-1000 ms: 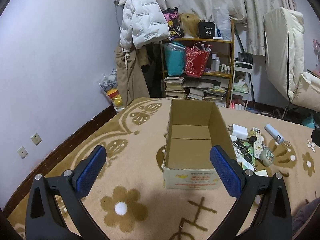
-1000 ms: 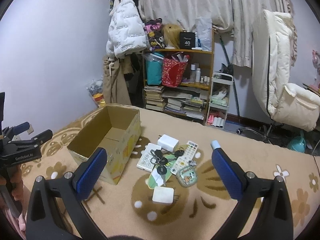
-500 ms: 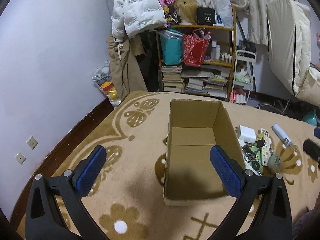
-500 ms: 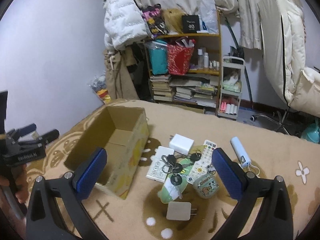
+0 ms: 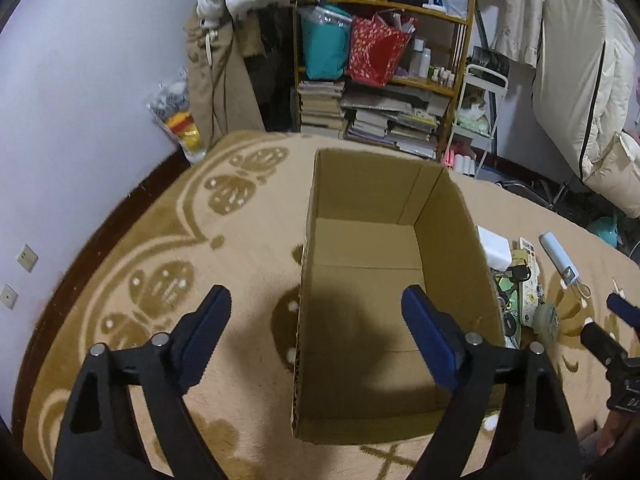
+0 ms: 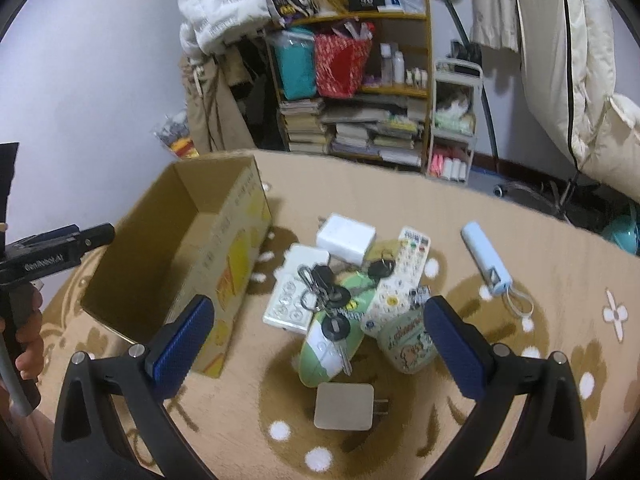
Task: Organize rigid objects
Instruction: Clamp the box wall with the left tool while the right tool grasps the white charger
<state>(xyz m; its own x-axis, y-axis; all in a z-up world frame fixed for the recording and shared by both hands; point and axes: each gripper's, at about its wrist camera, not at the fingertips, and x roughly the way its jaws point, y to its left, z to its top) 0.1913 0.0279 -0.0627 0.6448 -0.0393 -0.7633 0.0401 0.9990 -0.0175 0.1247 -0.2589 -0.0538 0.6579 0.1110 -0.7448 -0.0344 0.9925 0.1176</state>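
Note:
An empty open cardboard box (image 5: pixel 372 304) stands on the carpet; it also shows in the right wrist view (image 6: pixel 160 264). My left gripper (image 5: pixel 316 336) is open and empty, hovering over the box's near left wall. My right gripper (image 6: pixel 316 340) is open and empty above a pile of small items: a white charger (image 6: pixel 346 238), a white power strip (image 6: pixel 294 294), keys (image 6: pixel 324 288), a remote (image 6: pixel 400 276), a green case (image 6: pixel 328 344), a small tin (image 6: pixel 406 344), a grey plug adapter (image 6: pixel 344 406) and a blue power bank (image 6: pixel 486 262).
A cluttered wooden shelf (image 6: pixel 360 80) with books and bags stands at the back beside hanging coats (image 6: pixel 216 12). A white chair (image 6: pixel 580 60) is at the right. The wall (image 5: pixel 60 120) runs along the left of the patterned carpet (image 5: pixel 160 240).
Both grippers have moved forward and tilted downward. The left one now hangs over the box, the right one over the pile. Both stay open.

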